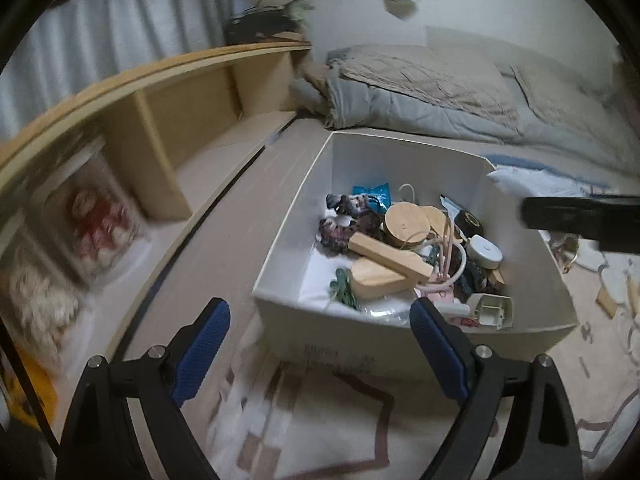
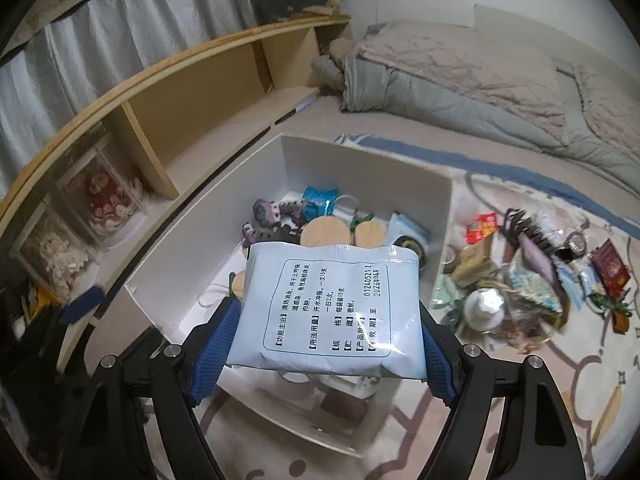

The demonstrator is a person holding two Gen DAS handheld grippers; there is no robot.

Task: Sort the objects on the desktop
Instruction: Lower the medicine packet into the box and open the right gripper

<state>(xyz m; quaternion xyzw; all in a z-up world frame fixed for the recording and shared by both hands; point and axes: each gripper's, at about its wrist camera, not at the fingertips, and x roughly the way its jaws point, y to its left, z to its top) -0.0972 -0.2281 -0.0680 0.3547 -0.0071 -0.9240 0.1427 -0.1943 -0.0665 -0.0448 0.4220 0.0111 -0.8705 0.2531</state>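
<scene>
Both wrist views look steeply down, close, sharing the white box (image 1: 292,220).

Box (image 2: 208,224) stands on the rug (image 2: 580,380), beside the shelf (image 2: 192,104) at its left. Blocks (image 1: 390,258), lids (image 1: 404,224) and pouches lie in the box. Loose clutter (image 2: 532,276) lies on the rug right of the box. Bedding (image 2: 460,76) lies behind. Sachet (image 2: 332,308) hangs over the box's near edge.

Sachet (image 2: 332,308): "01240521", "功能主治", "用法用量"
</scene>
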